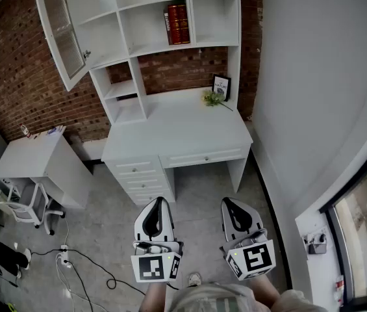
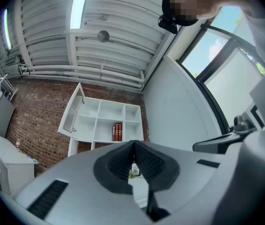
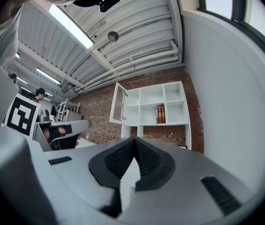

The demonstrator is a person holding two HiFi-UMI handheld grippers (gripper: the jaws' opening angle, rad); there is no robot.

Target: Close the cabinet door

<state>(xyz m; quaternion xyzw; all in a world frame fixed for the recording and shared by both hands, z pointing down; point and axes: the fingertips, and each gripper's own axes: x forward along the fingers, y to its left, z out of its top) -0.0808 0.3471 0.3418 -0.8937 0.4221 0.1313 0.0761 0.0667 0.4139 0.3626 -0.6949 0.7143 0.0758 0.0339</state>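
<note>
The door (image 1: 63, 34) stood swung wide open at the top left corner of the hutch (image 1: 170, 44), its glass panel angled out over the brick wall (image 1: 14, 90), and nothing touched it. In the hutch's upper middle compartment I saw red books (image 1: 177, 23) standing upright. The hutch sat on the back edge of a white desk (image 1: 189, 125), with a small plant (image 1: 214, 97) and a card (image 1: 221, 86) near the desk's back right corner and drawers (image 1: 138, 174) under its left side. A low side table (image 1: 30, 155) stood to the left of the desk, against the wall. I had both tools low over the floor in front of the desk, well apart from the door: the left gripper (image 1: 159, 203) clenched on nothing, and the right gripper (image 1: 230, 203) likewise clenched and empty.
</note>
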